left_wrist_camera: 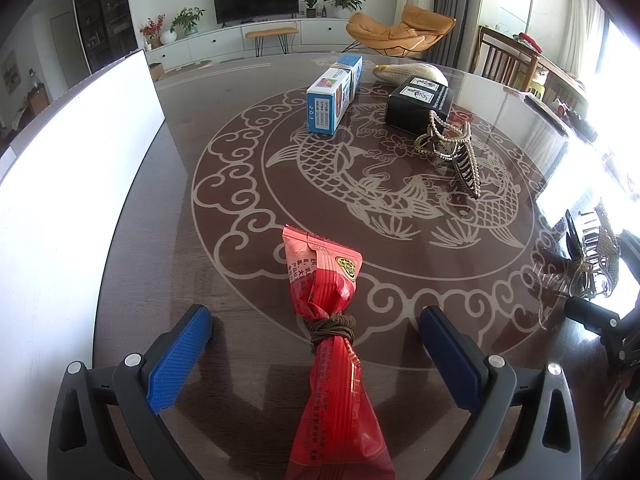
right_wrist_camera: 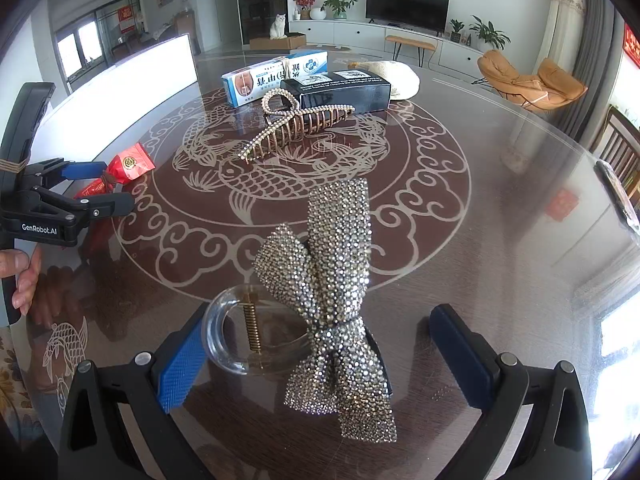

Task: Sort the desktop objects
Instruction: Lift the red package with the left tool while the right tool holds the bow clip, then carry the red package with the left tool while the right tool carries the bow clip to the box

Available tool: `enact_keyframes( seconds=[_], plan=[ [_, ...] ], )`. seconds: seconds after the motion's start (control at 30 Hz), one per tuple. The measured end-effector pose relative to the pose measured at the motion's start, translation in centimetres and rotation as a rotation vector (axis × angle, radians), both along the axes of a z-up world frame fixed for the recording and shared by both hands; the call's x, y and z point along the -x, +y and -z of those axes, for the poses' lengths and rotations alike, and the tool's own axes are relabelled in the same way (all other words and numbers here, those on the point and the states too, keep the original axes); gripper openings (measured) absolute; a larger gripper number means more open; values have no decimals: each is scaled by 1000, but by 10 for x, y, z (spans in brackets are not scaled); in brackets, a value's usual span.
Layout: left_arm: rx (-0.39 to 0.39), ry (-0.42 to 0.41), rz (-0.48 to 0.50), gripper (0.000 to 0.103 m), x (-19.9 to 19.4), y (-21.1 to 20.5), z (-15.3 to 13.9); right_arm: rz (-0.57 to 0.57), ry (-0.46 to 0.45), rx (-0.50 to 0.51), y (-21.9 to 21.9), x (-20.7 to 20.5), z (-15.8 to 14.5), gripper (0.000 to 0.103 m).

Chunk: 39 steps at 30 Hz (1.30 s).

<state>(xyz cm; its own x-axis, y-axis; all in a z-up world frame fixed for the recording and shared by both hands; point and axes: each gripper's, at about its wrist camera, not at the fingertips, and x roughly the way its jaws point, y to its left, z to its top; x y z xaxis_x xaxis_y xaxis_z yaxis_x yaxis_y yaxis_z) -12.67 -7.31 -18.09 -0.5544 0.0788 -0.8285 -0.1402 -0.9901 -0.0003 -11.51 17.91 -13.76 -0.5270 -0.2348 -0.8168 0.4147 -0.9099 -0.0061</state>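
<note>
Sorting looks barely begun: both hand-held grippers are spread wide, the left (left_wrist_camera: 316, 354) straddling the red packet (left_wrist_camera: 334, 344), the right (right_wrist_camera: 316, 356) straddling the rhinestone bow clip (right_wrist_camera: 336, 304), everything loose on the tabletop (right_wrist_camera: 500, 208).

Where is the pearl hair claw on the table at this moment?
The pearl hair claw lies near the table's middle, just in front of the black box and the blue-and-white box; in the left wrist view it sits right of centre.

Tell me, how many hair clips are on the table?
2. The gold pearl-trimmed claw clip lies mid-table before the black box; the rhinestone bow clip lies between the right hand-held gripper's fingers.
</note>
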Motion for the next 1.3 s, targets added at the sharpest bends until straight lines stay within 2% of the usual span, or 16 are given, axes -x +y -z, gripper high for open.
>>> enact_keyframes(
  seconds=[0.57, 0.7, 0.83, 0.87, 0.9, 0.93, 1.0, 1.03, 1.1, 1.13, 1.2, 1.23, 1.3],
  plan=[
    [1, -5, 4, 103, 0, 0, 0, 0, 0, 0, 0, 0, 0, 103],
    [8, -50, 103, 103, 0, -1, -1, 0, 0, 0, 0, 0, 0, 103],
    [25, -86, 144, 103, 0, 0, -2, -7, -3, -7, -1, 0, 0, 103],
    [24, -76, 156, 90, -2, 1, -4, -18, -28, -14, -1, 2, -1, 103],
    [21, -65, 168, 72, -3, 3, -7, -29, -66, -30, -1, 6, -2, 103],
    [20, -57, 181, 62, -2, 6, -9, -31, -106, -42, -1, 9, -2, 103],
    [15, -45, 179, 29, 0, 9, -12, -52, -177, -25, 1, 12, -7, 103],
    [-5, -40, 166, 21, 1, 9, -13, -65, -182, -24, 2, 11, -11, 103],
    [-83, -36, 122, 19, 1, 4, -13, -85, -150, -48, 3, 9, -22, 102],
    [-122, -33, 102, 19, 0, 1, -13, -95, -132, -65, 3, 8, -27, 99],
    [-162, -26, 81, 19, -8, -2, -13, -125, -128, -62, 1, 6, -32, 78],
    [-174, -24, 81, 19, -13, -3, -13, -148, -143, -42, -1, 6, -32, 55],
    [-190, -1, 79, 19, -28, -5, -17, -140, -115, -70, -5, 1, -37, 53]
  ],
)
